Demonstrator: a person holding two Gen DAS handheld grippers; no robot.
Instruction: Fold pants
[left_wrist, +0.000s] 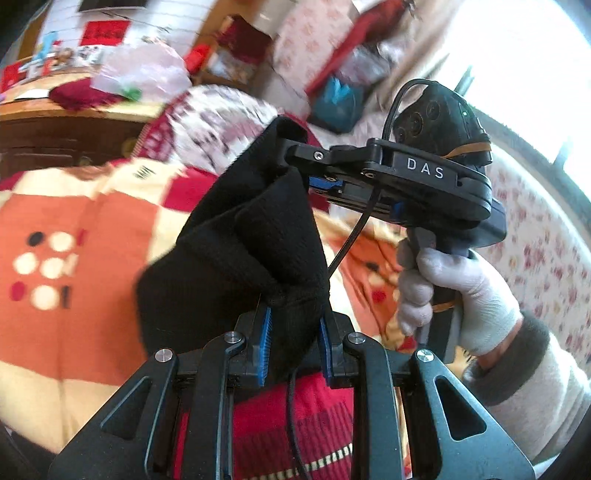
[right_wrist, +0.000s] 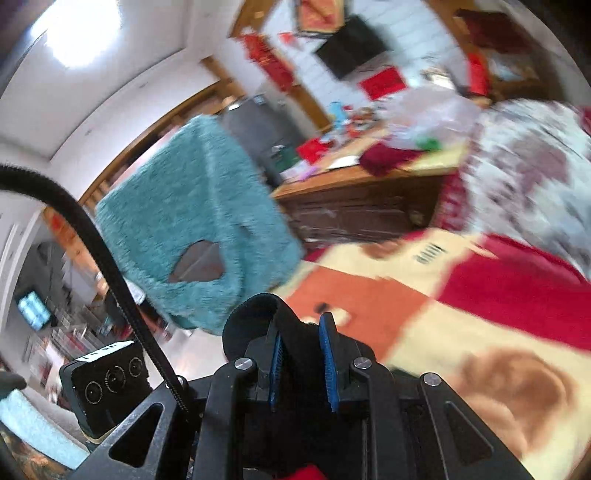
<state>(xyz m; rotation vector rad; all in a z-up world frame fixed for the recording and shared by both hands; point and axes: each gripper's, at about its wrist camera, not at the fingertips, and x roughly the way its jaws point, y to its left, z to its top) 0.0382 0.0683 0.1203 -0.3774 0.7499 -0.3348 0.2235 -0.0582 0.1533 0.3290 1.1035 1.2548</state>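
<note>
**Pants held up between both grippers over the bed**

The black pants (left_wrist: 240, 236) are off the bed (left_wrist: 74, 229), pinched at two spots. The left gripper (left_wrist: 295, 339) has its jaws clamped on a bunch of knit fabric at the bottom of the left wrist view. The right gripper (left_wrist: 295, 155), held by a gloved hand (left_wrist: 450, 291), comes in from the side, its jaws closed on an upper edge of the same cloth; in its own view a rolled black hem sits between the blue pads (right_wrist: 328, 354) of the right gripper (right_wrist: 301, 350).

Risks, as I judge them: the grips look shallow and bunched, so a quick pull apart could slip the cloth out of one side. The cable (left_wrist: 351, 236) hanging beside the fabric could snag. Blur in both views suggests fast motion, which would worsen either.

The cloth runs roughly from lower centre up toward the right gripper, but it is crumpled. I cannot tell the waist from the legs, nor the true long axis.
</note>
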